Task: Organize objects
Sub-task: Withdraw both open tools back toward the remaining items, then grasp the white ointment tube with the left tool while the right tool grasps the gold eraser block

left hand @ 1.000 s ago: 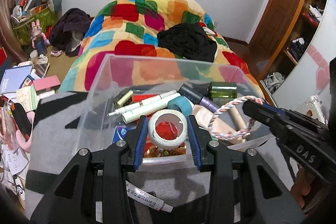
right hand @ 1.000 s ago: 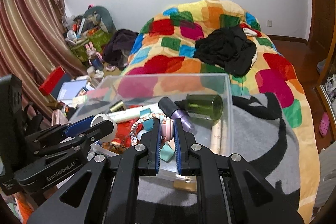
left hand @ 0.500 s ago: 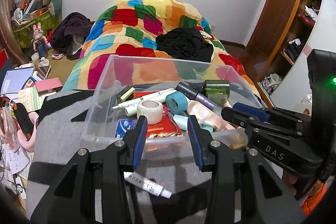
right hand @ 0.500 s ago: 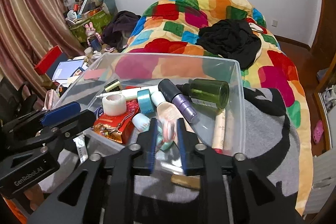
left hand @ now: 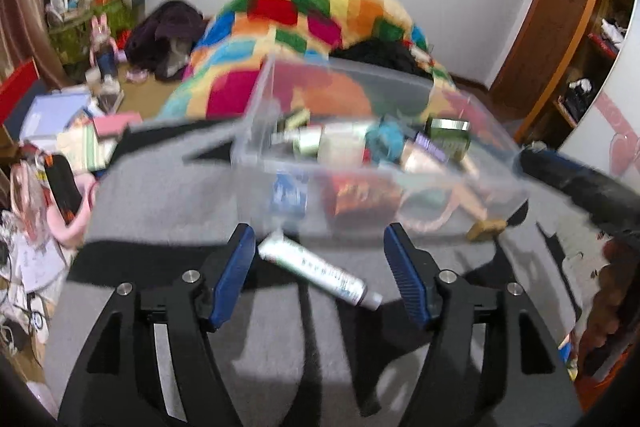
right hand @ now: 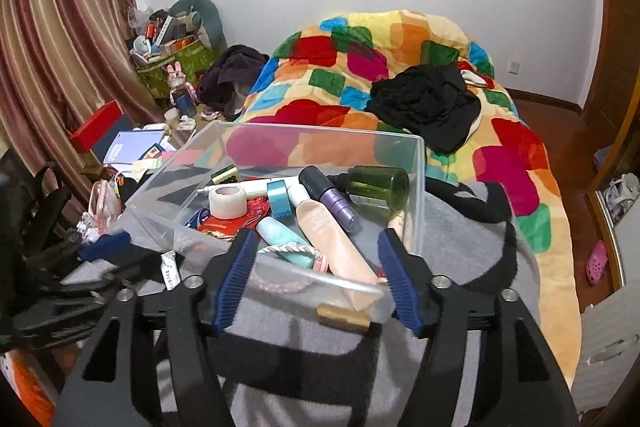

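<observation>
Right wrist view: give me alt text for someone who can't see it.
The right claw hangs open and empty over the near edge of a clear plastic bin filled with toiletries, tape rolls and a braided rope ring. The bin sits on a grey and black blanket, a small gold tube lies just outside it, and a colourful quilt lies behind.

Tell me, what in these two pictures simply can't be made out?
- Left wrist view: everything in the clear box is smeared by motion blur.
- Print on the white tube: blurred; in the right wrist view only its end shows, the left gripper hiding the rest.
- Small gold object: too blurred to name.
- Box's right side: cut off behind the green bottle.
</observation>
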`<control>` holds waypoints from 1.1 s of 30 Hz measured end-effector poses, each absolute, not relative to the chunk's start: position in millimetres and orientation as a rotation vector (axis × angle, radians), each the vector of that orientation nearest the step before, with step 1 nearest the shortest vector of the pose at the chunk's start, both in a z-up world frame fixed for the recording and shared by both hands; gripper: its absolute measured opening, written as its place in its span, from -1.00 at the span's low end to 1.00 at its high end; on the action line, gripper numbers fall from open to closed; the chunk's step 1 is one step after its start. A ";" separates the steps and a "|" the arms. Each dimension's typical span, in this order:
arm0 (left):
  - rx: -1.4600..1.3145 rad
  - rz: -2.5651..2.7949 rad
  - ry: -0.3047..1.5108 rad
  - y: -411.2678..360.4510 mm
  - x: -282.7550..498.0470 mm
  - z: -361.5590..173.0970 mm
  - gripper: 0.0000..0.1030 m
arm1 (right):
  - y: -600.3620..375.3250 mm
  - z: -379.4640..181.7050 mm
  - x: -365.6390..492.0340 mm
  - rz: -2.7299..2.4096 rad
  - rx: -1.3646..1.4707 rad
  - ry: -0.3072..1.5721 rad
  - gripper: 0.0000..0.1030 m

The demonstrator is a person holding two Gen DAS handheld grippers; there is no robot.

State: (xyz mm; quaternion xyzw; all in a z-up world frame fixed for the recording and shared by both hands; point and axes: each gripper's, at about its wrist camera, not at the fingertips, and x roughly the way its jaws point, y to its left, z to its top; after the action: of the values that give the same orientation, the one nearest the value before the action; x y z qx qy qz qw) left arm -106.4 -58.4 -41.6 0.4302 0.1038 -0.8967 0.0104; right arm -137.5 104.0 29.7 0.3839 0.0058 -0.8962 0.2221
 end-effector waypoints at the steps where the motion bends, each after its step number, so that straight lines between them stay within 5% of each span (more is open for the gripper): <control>1: 1.380 -2.785 0.337 -57.9 -107.9 -47.7 0.29 | 104.7 30.1 -135.1 -2.477 1.057 0.014 0.31; 9: 1.465 -2.683 0.322 -48.9 -119.8 -72.4 0.36 | 108.8 15.9 -117.9 -2.515 1.085 0.036 0.46; 22: 1.364 -2.771 0.262 -58.2 -69.1 -70.5 -0.64 | 110.3 -34.4 -124.3 -2.546 1.258 0.000 0.46; 33: 1.404 -2.954 0.114 -26.0 -40.8 -66.5 -0.72 | 114.2 -49.1 -136.5 -2.530 1.373 -0.129 -0.14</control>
State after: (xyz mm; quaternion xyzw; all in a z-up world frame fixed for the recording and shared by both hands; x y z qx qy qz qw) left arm -40.8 -26.0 -66.5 0.4283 0.0347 -0.9006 -0.0654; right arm -136.5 114.2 -49.1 0.4726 -0.0445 -0.8706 0.1298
